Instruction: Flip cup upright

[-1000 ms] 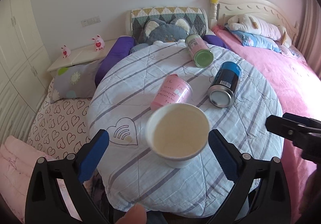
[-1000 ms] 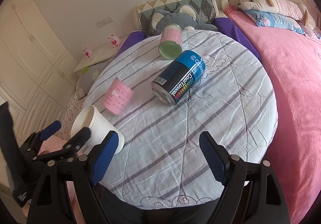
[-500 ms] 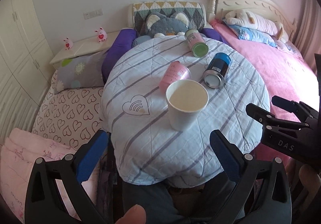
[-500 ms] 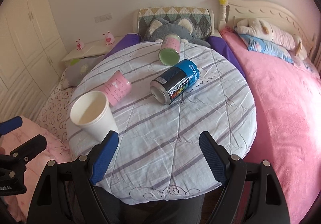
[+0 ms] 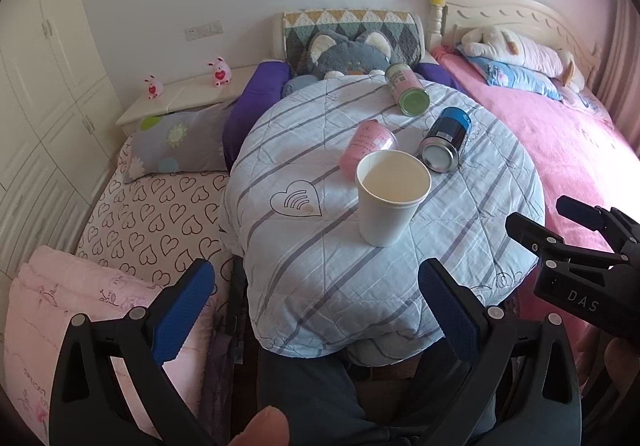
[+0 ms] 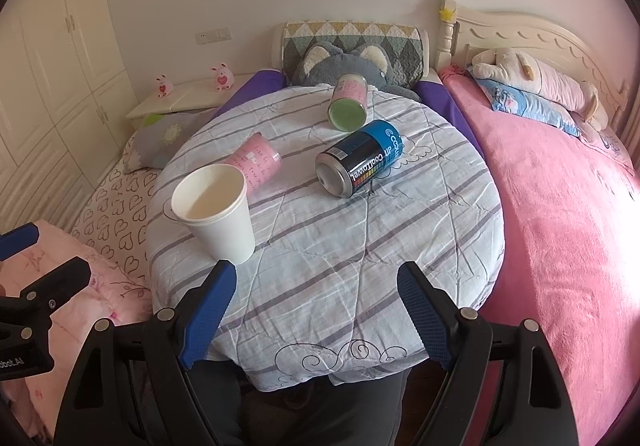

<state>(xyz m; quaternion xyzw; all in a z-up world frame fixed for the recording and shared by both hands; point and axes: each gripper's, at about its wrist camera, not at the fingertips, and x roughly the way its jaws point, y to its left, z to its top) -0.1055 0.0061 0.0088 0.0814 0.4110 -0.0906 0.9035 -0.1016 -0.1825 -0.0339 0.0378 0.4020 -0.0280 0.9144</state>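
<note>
A white paper cup (image 5: 387, 202) stands upright, mouth up, on the round table under a striped quilt (image 5: 320, 266); it also shows at the left of the right wrist view (image 6: 218, 216). My left gripper (image 5: 316, 296) is open and empty, back from the cup near the table's front edge. My right gripper (image 6: 316, 296) is open and empty, over the front of the table (image 6: 360, 246), to the right of the cup.
A pink cup (image 5: 367, 147), a blue can (image 5: 445, 144) and a pink-and-green can (image 5: 407, 93) lie on their sides behind the white cup. A pink bed (image 6: 560, 206) is on the right, heart-print bedding (image 5: 152, 214) on the left.
Both grippers have drawn back from the table. The white cup, close between the left fingers a second ago, now stands free and farther away.
</note>
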